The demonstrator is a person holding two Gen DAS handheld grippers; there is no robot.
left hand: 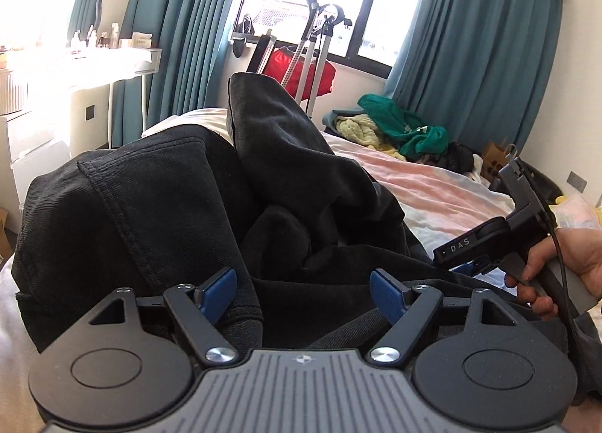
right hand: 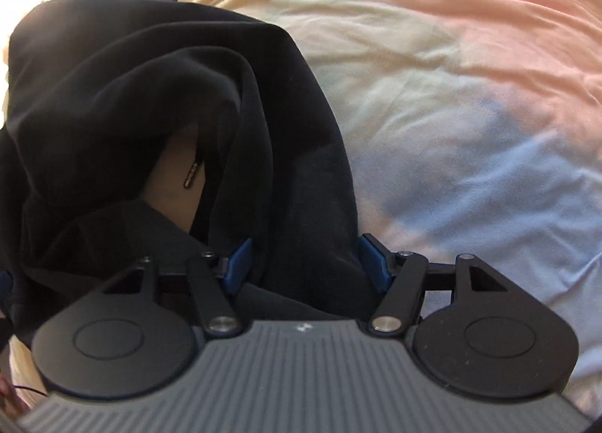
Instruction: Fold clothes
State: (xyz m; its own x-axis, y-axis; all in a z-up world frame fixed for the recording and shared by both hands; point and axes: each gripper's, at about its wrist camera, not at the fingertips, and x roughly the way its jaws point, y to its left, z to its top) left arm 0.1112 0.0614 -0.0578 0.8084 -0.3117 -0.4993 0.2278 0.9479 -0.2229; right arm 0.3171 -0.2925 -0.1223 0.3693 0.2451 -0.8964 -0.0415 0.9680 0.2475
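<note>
A black garment (left hand: 158,207) lies crumpled on the bed, bunched into high folds. My left gripper (left hand: 303,293) is open, its blue pads wide apart over the garment's near edge, with fabric lying between them. My right gripper (right hand: 303,263) is also open, with a thick fold of the same black garment (right hand: 131,101) between its blue pads. In the left wrist view the right gripper (left hand: 466,259) shows at the right, held in a hand, low at the garment's right side. A drawstring tip (right hand: 192,173) shows in a gap of the folds.
The bed sheet (right hand: 451,75) is pastel pink, cream and blue, spreading right of the garment. A pile of green and yellow clothes (left hand: 395,128) lies at the bed's far end. A red bag and metal stand (left hand: 304,64) stand by the window. A white dresser (left hand: 75,67) is at left.
</note>
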